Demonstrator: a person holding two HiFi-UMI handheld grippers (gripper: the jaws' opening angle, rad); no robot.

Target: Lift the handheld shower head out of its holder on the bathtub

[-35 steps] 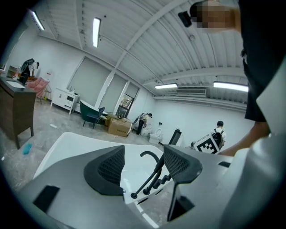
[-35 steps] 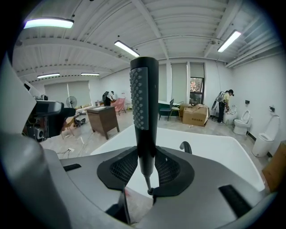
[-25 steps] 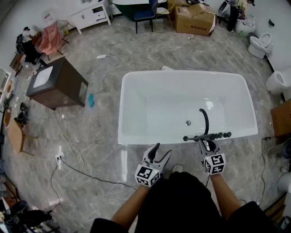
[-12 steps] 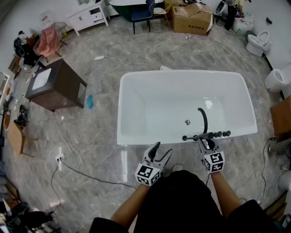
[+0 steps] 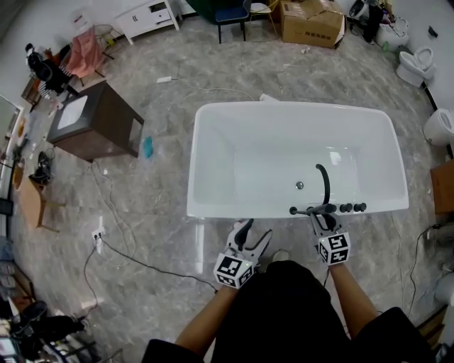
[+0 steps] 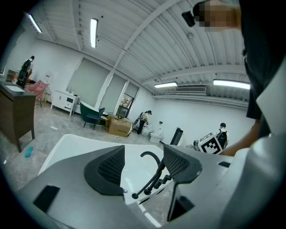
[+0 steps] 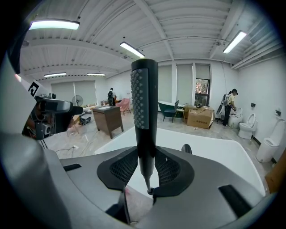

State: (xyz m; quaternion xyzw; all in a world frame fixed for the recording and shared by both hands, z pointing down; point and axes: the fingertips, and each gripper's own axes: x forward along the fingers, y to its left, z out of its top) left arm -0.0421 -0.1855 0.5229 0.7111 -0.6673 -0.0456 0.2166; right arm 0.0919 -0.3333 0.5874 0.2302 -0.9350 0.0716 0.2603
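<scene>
The white bathtub (image 5: pixel 213 211) fills the middle of the head view. The handheld shower head (image 5: pixel 303 210), a slim black stick, lies along the tub's near rim at about 5 o'clock, in line with a row of black knobs (image 5: pixel 351 208) and just below the curved black spout (image 5: pixel 324 181).

The right claw (image 5: pixel 323 217) is at that rim and is pinching the shower head. In the right gripper view the head (image 7: pixel 144 103) stands upright between the pads, its dotted spray face turned toward 9 o'clock. Both pads (image 7: pixel 123 167) press on its narrow lower handle. Whether its foot sits in the holder cannot be made out.

The left claw (image 5: pixel 253 234) hangs at 6 o'clock, off the tub and over the marbled floor (image 5: pixel 142 234). Its pads are spread and nothing is gripped (image 6: pixel 143 166).

Each claw carries a cube with black-and-white square markers, which show patterns only, no letters. A dark brown cabinet (image 5: pixel 99 127) stands at 10 o'clock and a cardboard box (image 5: pixel 308 21) at 1 o'clock; the print on the box is too small to read
</scene>
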